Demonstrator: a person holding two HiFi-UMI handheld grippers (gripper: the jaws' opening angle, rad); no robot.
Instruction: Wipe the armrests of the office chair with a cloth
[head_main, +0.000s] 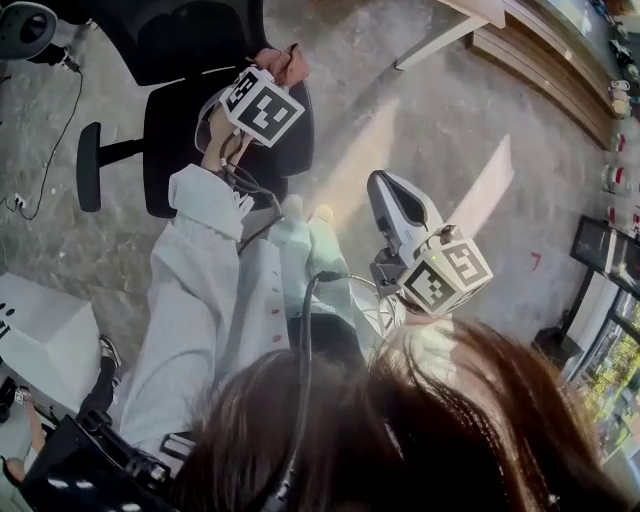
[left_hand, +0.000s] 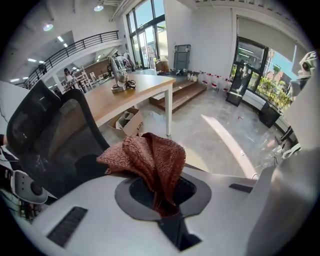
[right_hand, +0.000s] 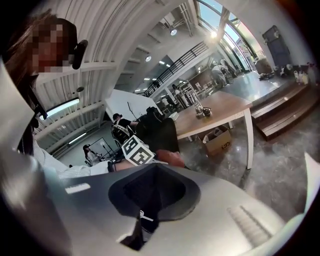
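The left gripper (left_hand: 164, 202) pinches the red cloth (left_hand: 150, 160) over the black chair (head_main: 185, 120), upper left in the head view. The right gripper (right_hand: 144, 220) is pressed together, empty. Shiny grey floor (head_main: 420, 120), wooden table (left_hand: 132, 87) beyond.

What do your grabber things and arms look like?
The left gripper and right gripper are pale grey shells, dark around the jaws. Each carries a cube with black-and-white square markers. A black cable leads off the right one. The sleeve is white.

No legible text, brand or number in view; print on cardboard box (left_hand: 131, 122) under far wooden bench (left_hand: 136, 89) too small to read.
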